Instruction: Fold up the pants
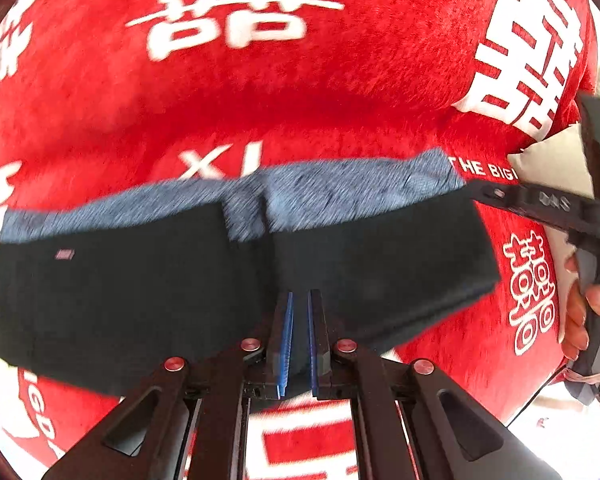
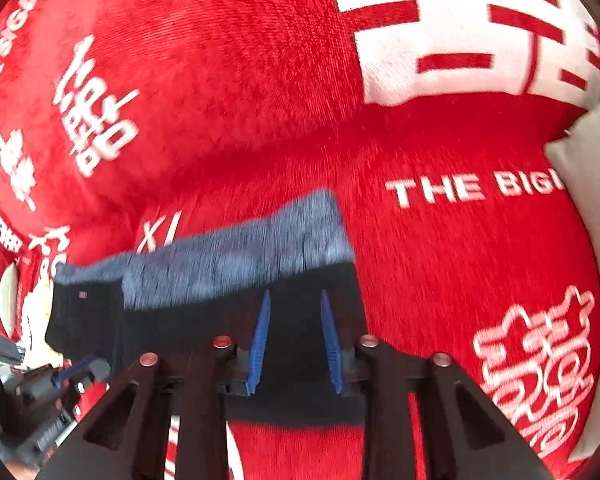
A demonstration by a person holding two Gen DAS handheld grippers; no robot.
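The pants (image 1: pixel 140 288) are black with a grey-blue band along the far edge, folded into a wide flat rectangle on a red blanket (image 1: pixel 300 100). In the left wrist view my left gripper (image 1: pixel 299 300) has its blue pads close together on the near edge of the pants at the middle. My right gripper shows in that view (image 1: pixel 480 192), its tip at the far right corner of the pants. In the right wrist view the right gripper (image 2: pixel 295 300) has its blue pads apart, over the black cloth (image 2: pixel 292 344) at the right end.
The red plush blanket (image 2: pixel 240 80) with white lettering covers the whole surface. A grey pillow (image 2: pixel 592 200) lies at the right edge. A hand (image 1: pixel 588 304) holds the right gripper's handle. Dark gear (image 2: pixel 40 412) sits at the lower left of the right wrist view.
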